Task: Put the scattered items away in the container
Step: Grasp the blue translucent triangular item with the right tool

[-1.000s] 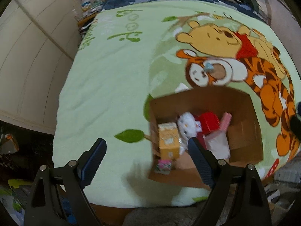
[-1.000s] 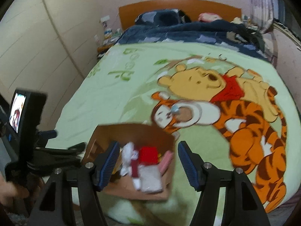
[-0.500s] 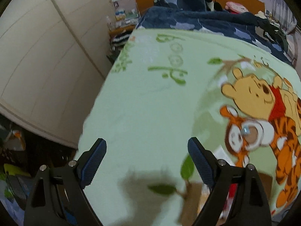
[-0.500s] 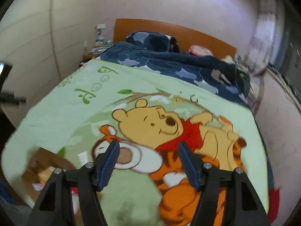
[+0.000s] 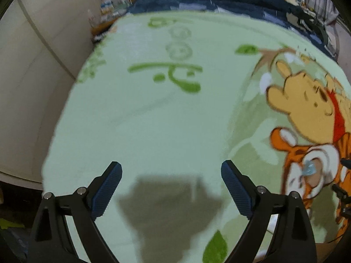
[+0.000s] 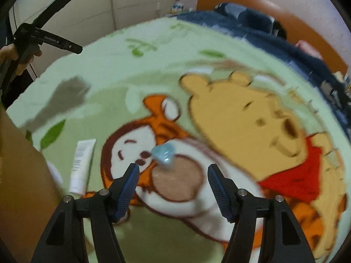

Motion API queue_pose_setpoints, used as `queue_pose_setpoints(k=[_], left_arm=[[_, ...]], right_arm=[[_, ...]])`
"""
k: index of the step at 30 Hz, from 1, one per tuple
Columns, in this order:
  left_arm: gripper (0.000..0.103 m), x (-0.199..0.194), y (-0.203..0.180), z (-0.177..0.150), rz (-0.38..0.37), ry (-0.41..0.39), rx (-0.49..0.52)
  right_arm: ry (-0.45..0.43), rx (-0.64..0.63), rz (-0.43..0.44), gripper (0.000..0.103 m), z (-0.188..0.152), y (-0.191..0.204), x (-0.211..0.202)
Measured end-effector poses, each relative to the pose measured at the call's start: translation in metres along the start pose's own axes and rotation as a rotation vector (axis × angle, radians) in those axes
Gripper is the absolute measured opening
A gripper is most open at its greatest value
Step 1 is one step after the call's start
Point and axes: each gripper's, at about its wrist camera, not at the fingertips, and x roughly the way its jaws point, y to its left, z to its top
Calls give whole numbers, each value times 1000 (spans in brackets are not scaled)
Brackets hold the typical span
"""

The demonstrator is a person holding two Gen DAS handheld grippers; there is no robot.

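Note:
A small light-blue item (image 6: 164, 154) lies on the cartoon blanket, just ahead of my right gripper (image 6: 173, 171), which is open and empty above it. It also shows at the far right of the left wrist view (image 5: 308, 169). A white tube (image 6: 81, 163) lies to its left, next to the brown cardboard box wall (image 6: 19, 175) at the left edge. My left gripper (image 5: 171, 171) is open and empty over plain green blanket (image 5: 153, 109). The box contents are hidden.
The bed carries a dark blue duvet (image 6: 252, 28) at its far end, with an orange headboard (image 6: 307, 37) behind. A cream wardrobe wall (image 5: 33, 65) runs along the left side. The left hand-held gripper body (image 6: 37, 37) shows at upper left of the right wrist view.
Both views swung up and away from the open box. The right gripper has come down close over the light-blue item; the left now faces bare blanket.

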Motion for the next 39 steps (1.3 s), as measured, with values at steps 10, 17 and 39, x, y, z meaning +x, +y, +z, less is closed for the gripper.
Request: queue_pose_setpoints(k=[10,17,39], left_arm=[[93,56,-15,-25,-49,59,31],[93,65,-26,-31,-95,79,43],[93,46,-151,-86,-580,282,965]], right_arm=[[58,109,-27,66,2,-11,67],[93,105,-75,57,0,-4,71],[112,199,-54,41,-17,-23,64]])
